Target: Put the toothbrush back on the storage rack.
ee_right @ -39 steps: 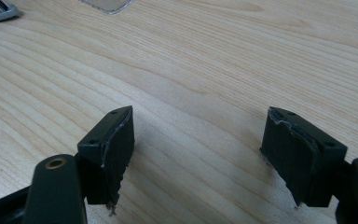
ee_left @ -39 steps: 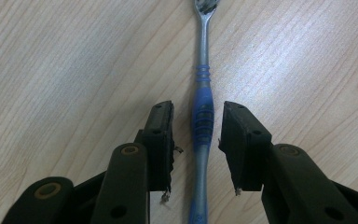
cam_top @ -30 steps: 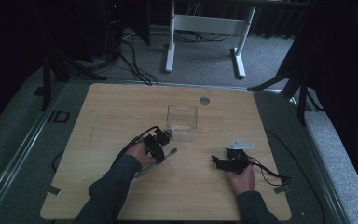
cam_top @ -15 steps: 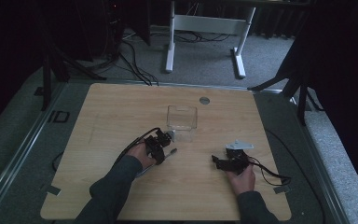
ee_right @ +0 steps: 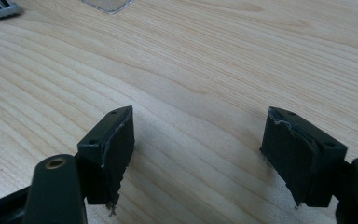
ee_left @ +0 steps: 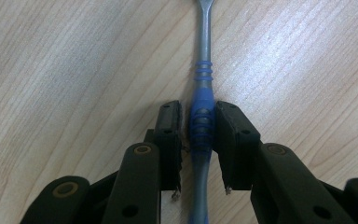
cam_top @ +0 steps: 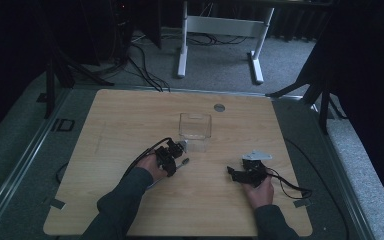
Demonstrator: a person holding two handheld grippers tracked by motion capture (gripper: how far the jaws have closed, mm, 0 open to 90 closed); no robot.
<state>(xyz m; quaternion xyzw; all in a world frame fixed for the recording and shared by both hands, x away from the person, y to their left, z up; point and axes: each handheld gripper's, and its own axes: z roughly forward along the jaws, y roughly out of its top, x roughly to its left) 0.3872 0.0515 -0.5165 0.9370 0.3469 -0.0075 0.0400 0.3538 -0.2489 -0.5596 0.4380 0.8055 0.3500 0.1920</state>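
Closing jaws of left gripper (ee_left: 200,133) now seemingly pinch the blue-handled utensil (ee_left: 202,121) between them.

Dim room, grey carpet (cam_top: 290,70), white desk frame (cam_top: 220,30)

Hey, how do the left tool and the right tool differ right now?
The left tool has its jaws drawn in against a blue-handled utensil lying on the table, having just been closing; the right tool stands wide open with bare wood between its jaws. Both are black and sit low over the table.
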